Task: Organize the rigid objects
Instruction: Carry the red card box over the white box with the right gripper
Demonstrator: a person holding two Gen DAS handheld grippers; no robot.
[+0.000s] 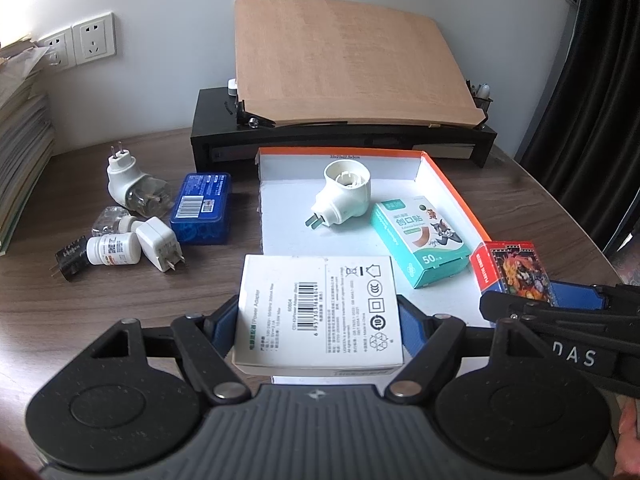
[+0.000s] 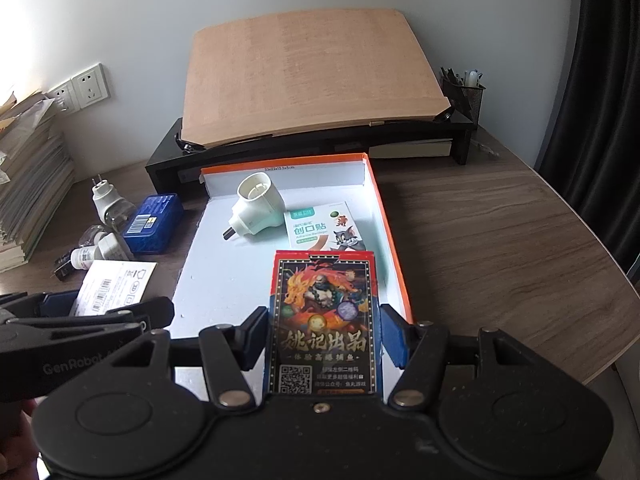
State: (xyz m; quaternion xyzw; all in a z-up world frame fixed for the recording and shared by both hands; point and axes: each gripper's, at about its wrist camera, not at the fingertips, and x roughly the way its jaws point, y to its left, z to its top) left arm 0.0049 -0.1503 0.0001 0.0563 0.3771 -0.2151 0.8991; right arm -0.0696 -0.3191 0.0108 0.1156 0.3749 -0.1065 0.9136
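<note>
My left gripper is shut on a white power adapter box, held over the near left edge of the orange-rimmed white tray. My right gripper is shut on a red card box and holds it above the tray's near right part. In the tray lie a white plug-in device and a teal bandage box. The right gripper and card box also show in the left wrist view.
Left of the tray on the wooden desk lie a blue tin, a white charger, a small white bottle, another plug-in device and a black adapter. A black monitor stand with a tilted board stands behind. Papers are stacked far left.
</note>
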